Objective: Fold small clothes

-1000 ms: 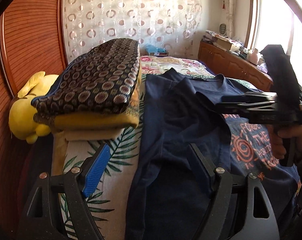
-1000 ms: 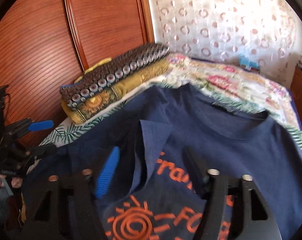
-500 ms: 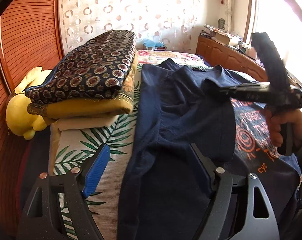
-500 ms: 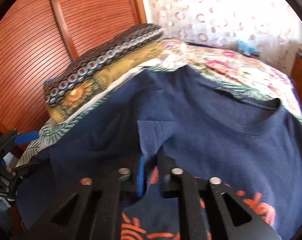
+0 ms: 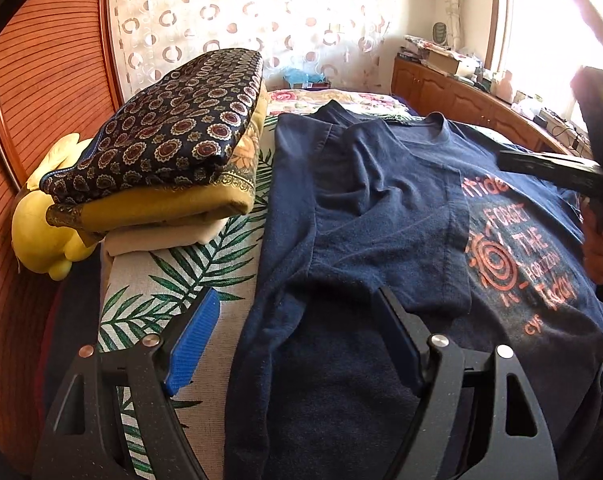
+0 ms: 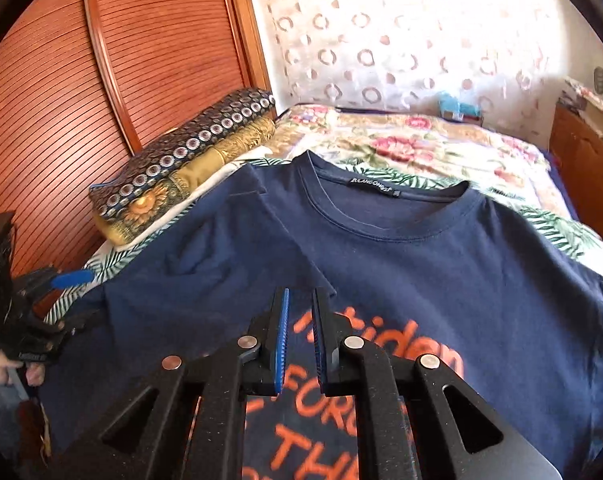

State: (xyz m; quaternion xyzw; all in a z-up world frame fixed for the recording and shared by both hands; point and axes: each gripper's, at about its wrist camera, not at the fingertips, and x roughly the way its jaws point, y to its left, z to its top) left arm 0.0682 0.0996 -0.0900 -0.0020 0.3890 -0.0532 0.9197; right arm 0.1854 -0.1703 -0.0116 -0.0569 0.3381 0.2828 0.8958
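Observation:
A navy T-shirt [image 5: 381, 220] with an orange print lies face up on the bed, its collar [image 6: 381, 208] at the far end. One sleeve [image 5: 385, 184] is folded inward and rests flat on the chest. My left gripper [image 5: 297, 300] is open wide over the shirt's side edge. Its blue pad [image 5: 189, 344] hangs above the leaf-print sheet, and nothing is gripped. My right gripper [image 6: 301, 292] hovers over the print, just behind the folded sleeve [image 6: 241, 248]. Its jaws are opening from a narrow gap with nothing between them. Each gripper shows in the other's view: right [image 5: 509, 158], left [image 6: 75, 298].
A stack of folded patterned bedding [image 5: 173, 132] sits left of the shirt, with a yellow plush toy [image 5: 41, 232] behind it. The leaf-print sheet [image 5: 161, 280] and a floral bedspread [image 6: 421, 148] cover the bed. Slatted wooden panels [image 6: 161, 60] stand at the left, and a wooden cabinet [image 5: 461, 96] at the far right.
The right gripper shut on the raised sleeve flap, then let it go; the sleeve now lies flat on the chest and the gripper has drawn back over the print. The left gripper barely moved.

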